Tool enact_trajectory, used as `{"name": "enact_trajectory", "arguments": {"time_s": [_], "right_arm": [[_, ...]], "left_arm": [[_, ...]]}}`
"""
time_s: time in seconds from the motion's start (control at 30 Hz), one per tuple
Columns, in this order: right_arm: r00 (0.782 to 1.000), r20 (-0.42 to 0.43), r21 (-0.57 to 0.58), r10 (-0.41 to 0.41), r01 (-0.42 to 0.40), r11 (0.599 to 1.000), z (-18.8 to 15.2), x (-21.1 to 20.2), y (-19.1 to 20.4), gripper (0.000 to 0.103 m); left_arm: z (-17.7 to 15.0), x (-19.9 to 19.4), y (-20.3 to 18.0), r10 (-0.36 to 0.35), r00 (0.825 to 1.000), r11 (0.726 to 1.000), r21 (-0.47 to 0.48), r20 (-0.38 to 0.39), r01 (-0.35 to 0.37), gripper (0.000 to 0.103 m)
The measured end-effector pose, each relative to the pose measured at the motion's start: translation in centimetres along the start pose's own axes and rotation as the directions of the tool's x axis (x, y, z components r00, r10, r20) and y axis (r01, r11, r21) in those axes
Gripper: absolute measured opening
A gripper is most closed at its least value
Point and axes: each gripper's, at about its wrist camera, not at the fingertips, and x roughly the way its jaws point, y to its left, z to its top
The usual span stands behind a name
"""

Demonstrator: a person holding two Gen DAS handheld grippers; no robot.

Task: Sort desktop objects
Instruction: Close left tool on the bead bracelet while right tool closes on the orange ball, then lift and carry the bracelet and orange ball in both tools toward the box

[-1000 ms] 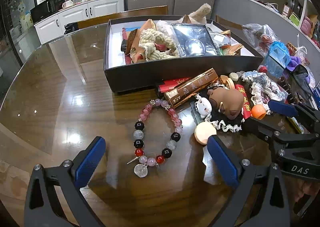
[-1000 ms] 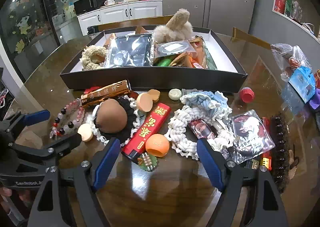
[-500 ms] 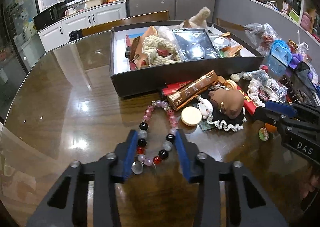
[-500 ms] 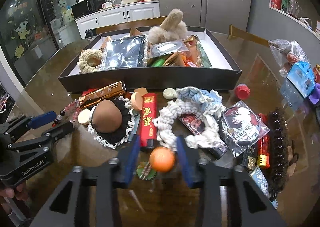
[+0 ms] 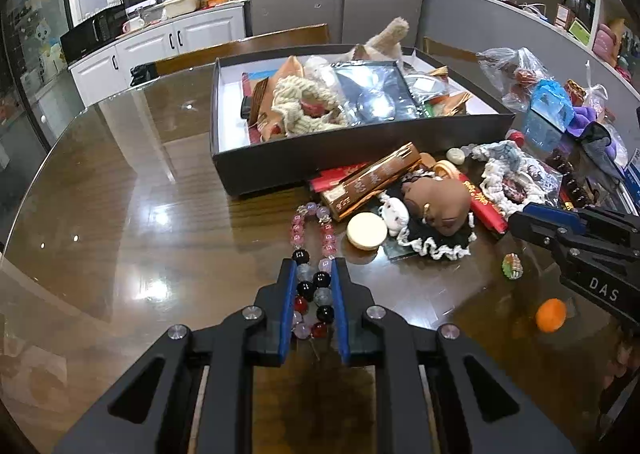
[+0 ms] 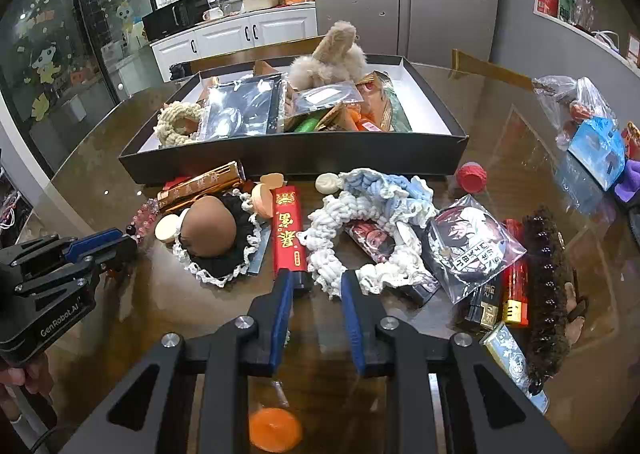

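Now, on the left, my left claw (image 5: 314, 306) is clamped on the bead bracelet (image 5: 320, 280). Its near end is pinched between the blue pads, and the pink far end trails forward on the glossy wooden table (image 5: 120, 213). I judge the step in hand to be the pickup of this bracelet. The next move calls for a straight lift, then a carry over the near wall of the black box (image 5: 280, 161) just ahead. The beads are round, hard and slick, strung in a loose loop, so they can roll against the pads and the free end will swing. I want a slow rise and enough height to clear the wall.

Further right lies the clutter yet to be sorted. There is a smooth brown figurine (image 5: 440, 201) on a lace-edged black mat, a flat cream disc (image 5: 367, 231), a stiff gold-printed carton (image 5: 372, 181), and a soft, knobbly knitted rope ring (image 6: 372, 205) in white and blue.

On the right, my right claw (image 6: 318, 314) has its pads drawn nearly together with only bare table between them, so it grips nothing. The orange ball (image 6: 274, 430) sits on the table beneath it, behind the fingertips. It is smooth and round and will likely roll at a touch. That claw would need to spread, back up and come down squarely over it.
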Motion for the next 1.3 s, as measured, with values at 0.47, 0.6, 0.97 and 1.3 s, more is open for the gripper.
{"name": "enact_trajectory", "arguments": {"time_s": [0.47, 0.6, 0.97, 1.3], "right_arm": [[0.999, 0.012, -0.027, 0.042, -0.041, 0.999, -1.7, -2.1, 0.5, 0.034], [0.999, 0.002, -0.054, 0.039, -0.039, 0.998, -2.9, -2.7, 1.2, 0.034], [0.999, -0.011, -0.076, 0.047, -0.048, 0.996, -5.3, -3.8, 1.5, 0.037], [0.998, -0.028, -0.070, 0.053, -0.055, 0.996, -6.0, -3.6, 1.3, 0.039]], "left_arm": [[0.1, -0.4, 0.1, -0.010, 1.000, 1.000, -0.004, 0.008, 0.010, 0.000], [-0.1, -0.8, 0.0, -0.020, 1.000, 1.000, -0.007, 0.017, 0.020, 0.000], [-0.8, -2.0, -0.1, -0.046, 0.998, 0.999, -0.025, 0.031, 0.046, 0.000], [-2.1, -1.3, 0.5, -0.104, 0.995, 0.993, -0.065, 0.001, 0.104, 0.029]]}}
